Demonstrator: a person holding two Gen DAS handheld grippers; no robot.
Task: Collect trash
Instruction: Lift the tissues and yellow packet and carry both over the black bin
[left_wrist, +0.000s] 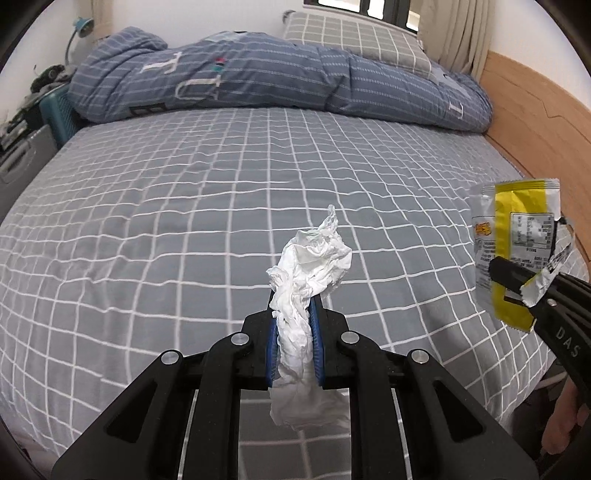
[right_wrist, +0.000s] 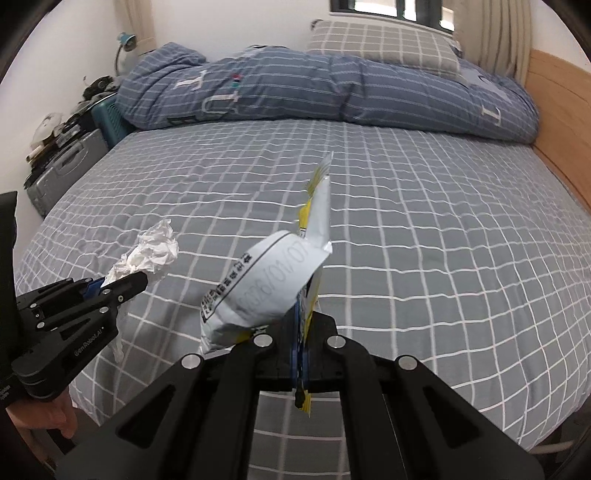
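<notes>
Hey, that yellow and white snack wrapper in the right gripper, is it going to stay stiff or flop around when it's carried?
The snack wrapper will probably flop: its top curls over sideways above the right gripper. It looks thin, torn and empty, so likely very light and apt to flutter. The glossy film may be slippery, though the shut jaws seem to pinch it firmly.
</notes>
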